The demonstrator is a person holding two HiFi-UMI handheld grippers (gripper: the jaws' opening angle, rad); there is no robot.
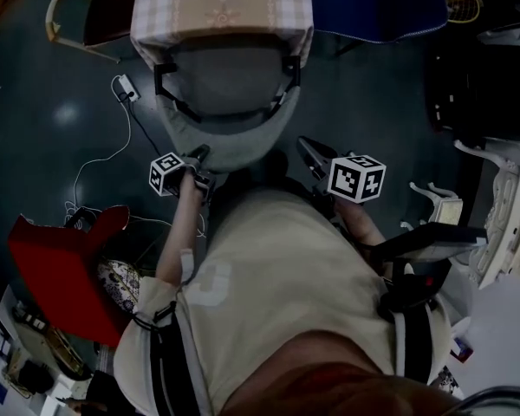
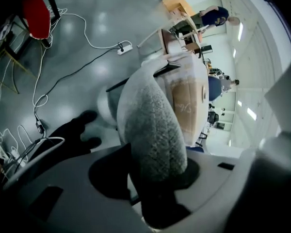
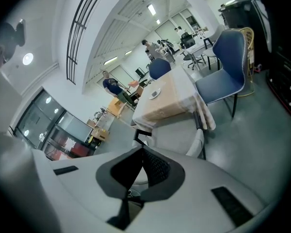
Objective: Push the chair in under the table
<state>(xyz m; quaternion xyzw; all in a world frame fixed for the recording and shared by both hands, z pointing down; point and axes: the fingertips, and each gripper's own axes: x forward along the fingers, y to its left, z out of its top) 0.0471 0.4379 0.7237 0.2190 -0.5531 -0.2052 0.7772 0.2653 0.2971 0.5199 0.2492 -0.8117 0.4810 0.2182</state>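
A grey padded chair stands in front of me, its seat part way under a table with a pale checked cloth. My left gripper is at the left edge of the chair's backrest. In the left gripper view the fuzzy grey backrest fills the gap of the left gripper, with the pads against it. My right gripper hangs just off the chair's right side, apart from it. Its jaws meet with nothing between them, as the right gripper view shows, with the chair and table ahead.
A blue chair stands at the table's right. A red seat is low at my left, and a white cable with a power strip lies on the dark floor. White carved furniture stands at the right. People are far off in the hall.
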